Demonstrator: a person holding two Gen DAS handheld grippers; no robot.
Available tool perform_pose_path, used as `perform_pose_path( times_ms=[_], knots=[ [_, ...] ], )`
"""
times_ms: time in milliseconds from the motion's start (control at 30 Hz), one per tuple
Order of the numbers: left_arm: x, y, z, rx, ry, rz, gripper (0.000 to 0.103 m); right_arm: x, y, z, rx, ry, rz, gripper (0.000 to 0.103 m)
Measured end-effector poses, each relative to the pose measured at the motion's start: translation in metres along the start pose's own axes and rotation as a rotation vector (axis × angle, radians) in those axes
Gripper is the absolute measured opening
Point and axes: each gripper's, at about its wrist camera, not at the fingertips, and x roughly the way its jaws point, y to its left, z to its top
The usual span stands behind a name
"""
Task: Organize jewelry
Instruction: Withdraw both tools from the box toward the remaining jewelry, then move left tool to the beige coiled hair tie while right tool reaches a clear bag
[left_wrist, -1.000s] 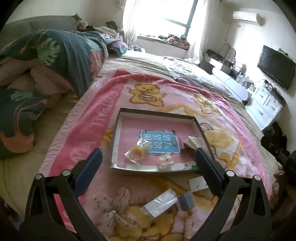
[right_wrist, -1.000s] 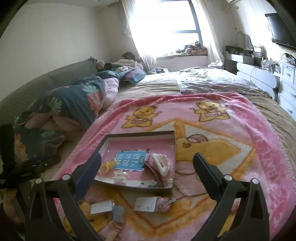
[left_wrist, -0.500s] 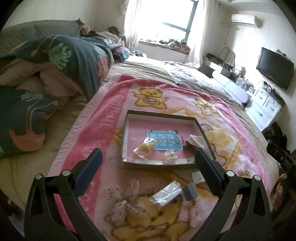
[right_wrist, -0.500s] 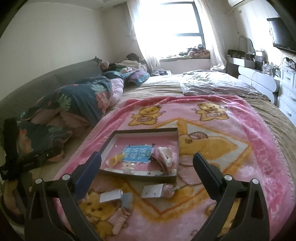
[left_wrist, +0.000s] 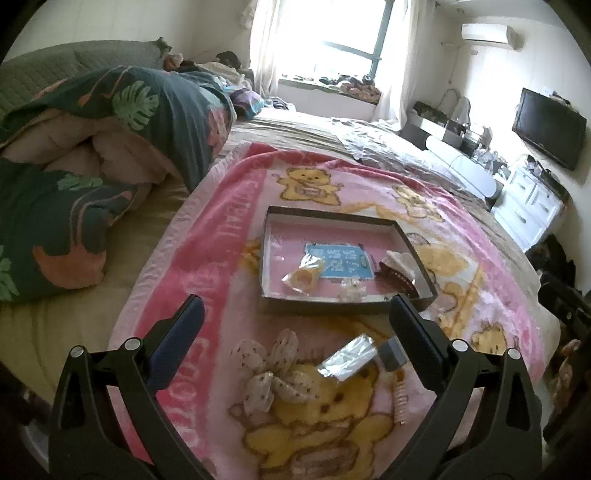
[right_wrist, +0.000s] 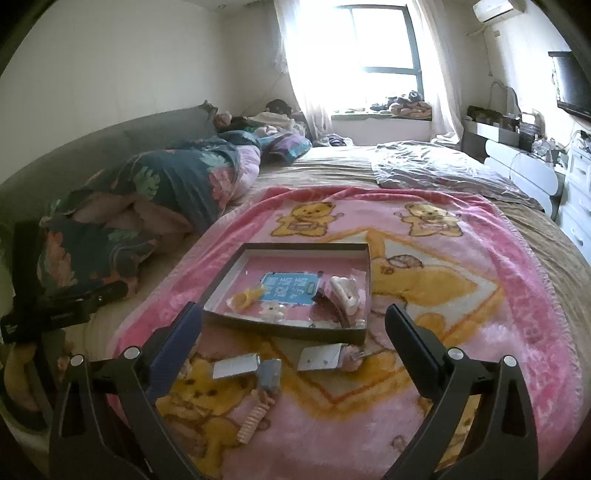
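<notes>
A shallow dark box with a pink floor lies on the pink bear blanket. In it are a blue card, a yellow ring in a bag, a white hair claw and a brown clip. On the blanket in front lie a spotted bow, a clear packet, a grey piece, an earring card and a small comb clip. My left gripper and right gripper are open, empty, above these items.
A folded leaf-print duvet lies left on the bed. A crumpled grey sheet is at the far right. White drawers and a wall TV stand to the right, beyond the bed edge.
Both grippers have pulled back and risen, so the box looks smaller and farther. The items on the blanket have not moved. Both grippers stay open.
</notes>
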Motion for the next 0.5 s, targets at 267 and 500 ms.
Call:
perform_pose_path(
  times_ms=[267,500],
  knots=[
    [-0.006,-0.003,-0.017,0.029,0.02,-0.007,0.093,-0.003,0.006,-0.012,-0.022,0.029,0.006,0.099],
    [-0.007,-0.005,-0.038,0.053,0.053,-0.013,0.093,-0.002,0.005,-0.03,-0.019,0.069,0.004,0.099]
  ],
)
